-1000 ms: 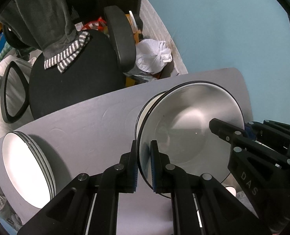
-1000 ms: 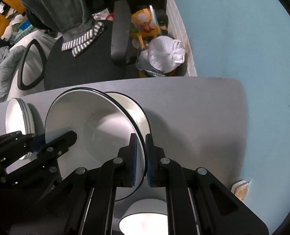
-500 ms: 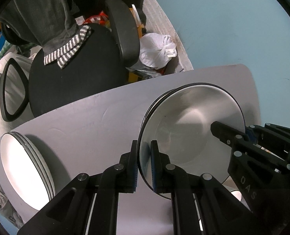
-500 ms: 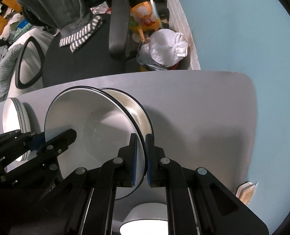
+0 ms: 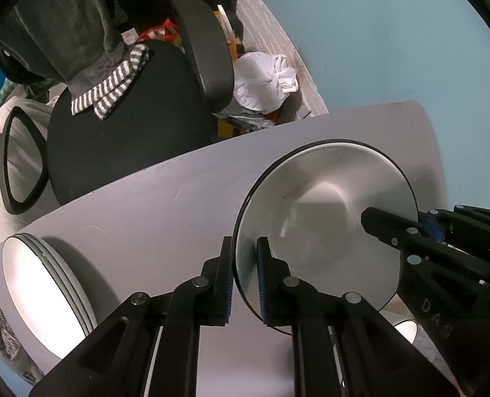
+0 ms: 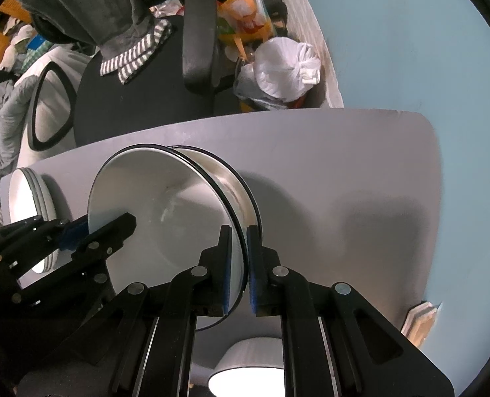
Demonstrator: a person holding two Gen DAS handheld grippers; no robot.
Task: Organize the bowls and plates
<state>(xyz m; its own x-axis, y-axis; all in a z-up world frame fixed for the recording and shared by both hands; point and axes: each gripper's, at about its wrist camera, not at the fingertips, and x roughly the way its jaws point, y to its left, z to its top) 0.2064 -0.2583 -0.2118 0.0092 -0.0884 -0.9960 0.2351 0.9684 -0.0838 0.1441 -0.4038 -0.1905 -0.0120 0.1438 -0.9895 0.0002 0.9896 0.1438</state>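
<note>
A white bowl with a black rim (image 5: 327, 218) is held between both grippers above the grey table (image 5: 165, 211). My left gripper (image 5: 245, 281) is shut on its left rim, and my right gripper (image 6: 238, 264) is shut on its right rim. In the right wrist view the held bowl (image 6: 159, 215) sits just over a second matching bowl (image 6: 228, 178) standing on the table behind it. A stack of white plates (image 5: 43, 287) lies at the table's left edge; it also shows in the right wrist view (image 6: 30, 195).
A black office chair (image 5: 126, 122) with a grey garment draped on it stands beyond the table. A white plastic bag (image 5: 265, 82) lies by the blue wall. A white round thing (image 6: 245, 370), seen in part, sits near the front edge.
The held bowl has moved over the second bowl, which is now hidden behind it in the left wrist view. Both grippers kept their hold.
</note>
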